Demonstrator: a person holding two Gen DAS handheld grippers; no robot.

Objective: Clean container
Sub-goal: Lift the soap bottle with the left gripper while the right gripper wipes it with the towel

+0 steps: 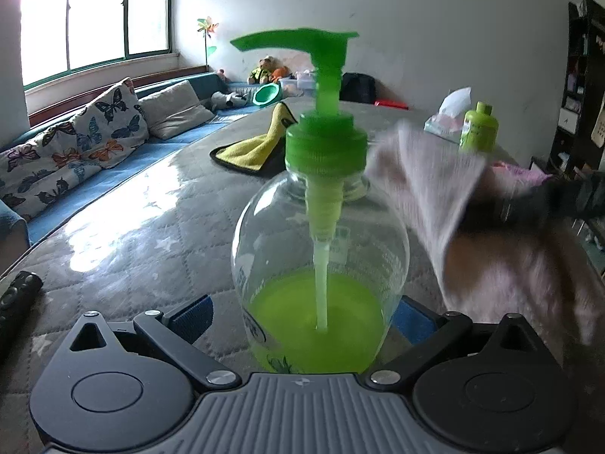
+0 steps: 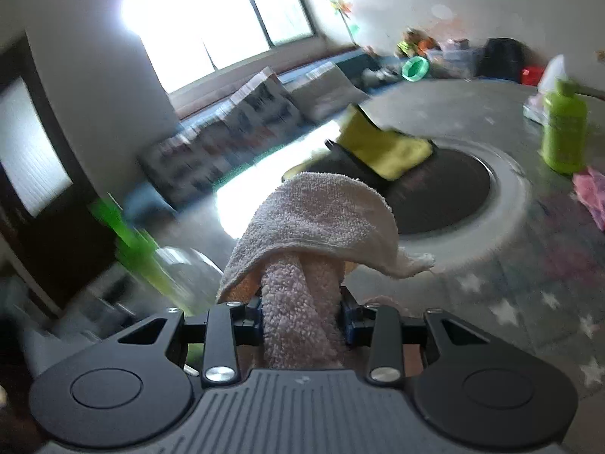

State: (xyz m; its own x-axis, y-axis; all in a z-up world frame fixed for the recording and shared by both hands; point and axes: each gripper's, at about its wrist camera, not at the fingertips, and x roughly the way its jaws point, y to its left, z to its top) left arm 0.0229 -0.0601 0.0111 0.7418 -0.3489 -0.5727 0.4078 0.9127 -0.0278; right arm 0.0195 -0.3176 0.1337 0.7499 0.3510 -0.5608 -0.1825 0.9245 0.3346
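A clear pump bottle (image 1: 321,249) with a green pump head (image 1: 298,39) and some green liquid in its base stands upright on the grey table. My left gripper (image 1: 302,317) is shut on the bottle's lower body, a blue pad on each side. In the right wrist view my right gripper (image 2: 300,314) is shut on a pinkish-white towel (image 2: 321,219) that folds over forward. From the left wrist view that towel (image 1: 435,174) is blurred, close by the bottle's right shoulder; whether it touches is unclear. The bottle (image 2: 181,265) shows as a blur at the left of the right wrist view.
A yellow cloth (image 1: 253,147) lies behind the bottle, partly over a dark round disc (image 2: 446,189). A small green bottle (image 1: 478,128), a tissue pack (image 1: 450,113) and a pink cloth (image 2: 590,193) sit at the right. A black remote (image 1: 15,299) lies near the left edge. A sofa (image 1: 75,159) runs along the left.
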